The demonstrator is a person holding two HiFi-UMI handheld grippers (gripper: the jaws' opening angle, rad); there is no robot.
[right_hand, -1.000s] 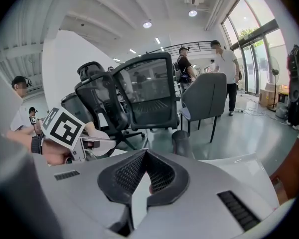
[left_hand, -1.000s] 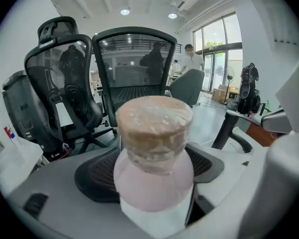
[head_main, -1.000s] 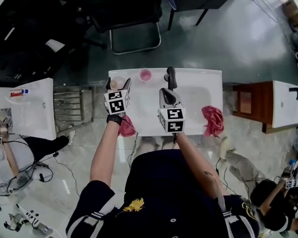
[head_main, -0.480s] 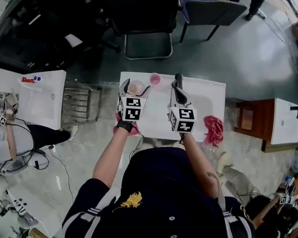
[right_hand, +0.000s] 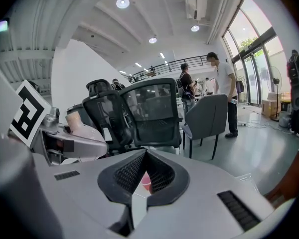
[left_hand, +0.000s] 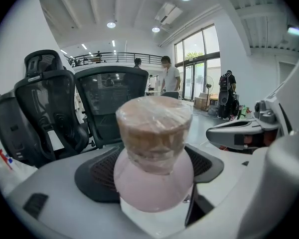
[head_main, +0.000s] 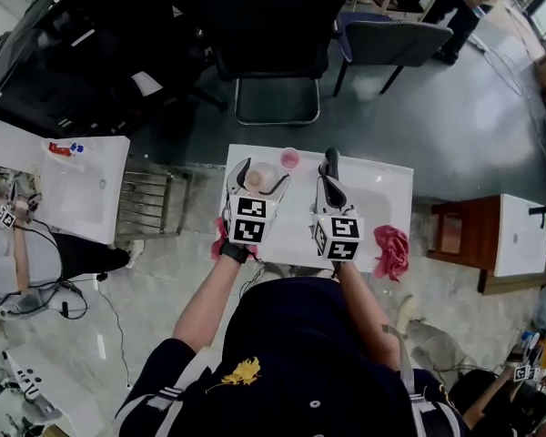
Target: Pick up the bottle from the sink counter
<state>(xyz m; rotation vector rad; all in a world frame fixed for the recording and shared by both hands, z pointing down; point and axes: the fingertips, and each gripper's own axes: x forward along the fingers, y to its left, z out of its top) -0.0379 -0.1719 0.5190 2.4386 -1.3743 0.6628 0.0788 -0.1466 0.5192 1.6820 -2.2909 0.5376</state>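
The bottle [left_hand: 152, 133] has a round pale pink body and a tan cap wrapped in clear film. It sits between the jaws of my left gripper [left_hand: 152, 178], which is shut on its body. From the head view the bottle [head_main: 258, 180] and left gripper [head_main: 261, 175] are over the back left of the white sink counter [head_main: 291, 218]. My right gripper [head_main: 330, 167] is beside it to the right, over the counter's middle. Its jaws [right_hand: 145, 156] are shut on nothing. The right gripper view also shows the held bottle [right_hand: 81, 125] at the left.
A small pink cup [head_main: 290, 158] stands at the counter's back edge between the grippers. One red cloth [head_main: 392, 248] hangs at the counter's right front, another [head_main: 220, 241] lies under my left wrist. Black office chairs [head_main: 273, 35] stand behind the counter, and another white counter [head_main: 73, 198] is at the left.
The left gripper moved forward around the bottle and shut on it. The right gripper stayed shut beside it. The head view shifted slightly.
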